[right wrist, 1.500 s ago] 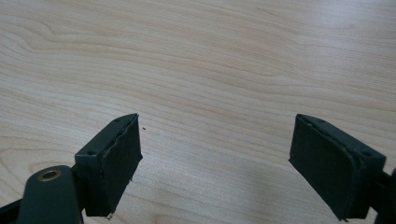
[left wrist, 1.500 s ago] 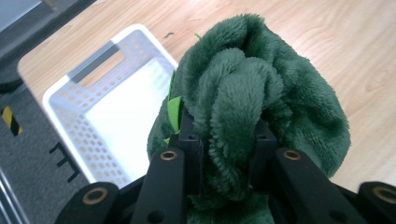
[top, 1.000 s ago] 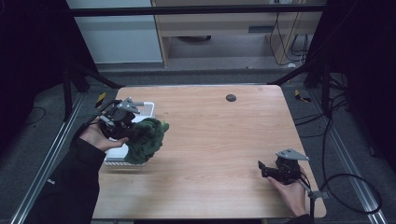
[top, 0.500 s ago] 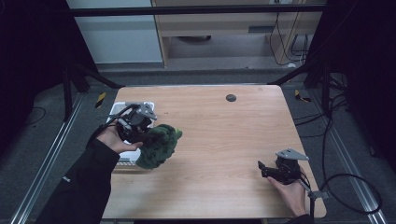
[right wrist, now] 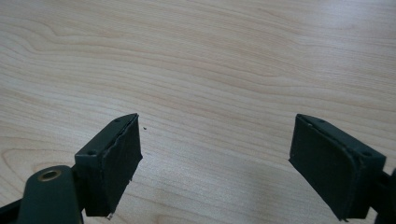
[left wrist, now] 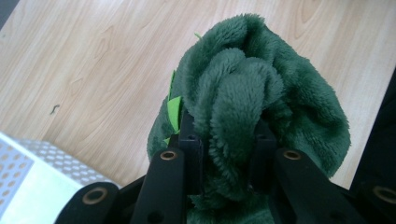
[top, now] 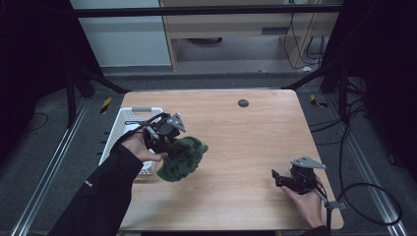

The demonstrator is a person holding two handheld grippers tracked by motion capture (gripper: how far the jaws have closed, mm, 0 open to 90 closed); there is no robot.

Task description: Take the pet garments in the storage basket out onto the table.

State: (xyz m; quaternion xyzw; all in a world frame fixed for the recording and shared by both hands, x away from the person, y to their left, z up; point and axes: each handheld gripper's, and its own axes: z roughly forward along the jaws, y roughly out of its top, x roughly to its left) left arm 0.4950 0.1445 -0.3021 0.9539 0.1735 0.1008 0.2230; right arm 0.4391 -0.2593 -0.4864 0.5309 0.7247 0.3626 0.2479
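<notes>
Since the earlier frames the left gripper (top: 169, 142) has carried the green cloth (top: 183, 158) rightward from over the white basket (top: 120, 129) to the table (top: 246, 147), while the right gripper (top: 280, 178) has kept its place near the right front edge. The left jaws are clamped on a bunched fold of the cloth (left wrist: 243, 107), which now hangs just right of the basket, its lower part at or near the tabletop. The right jaws stand wide apart with nothing between them. Risk: the grip takes one thick fold only, so the plush may slip out if the hand swings, and the trailing bulk may drag or snag on the basket rim. The cloth hides the left pads; a bright green tag (left wrist: 173, 112) is partly covered, and whether the cloth touches the table cannot be told.
</notes>
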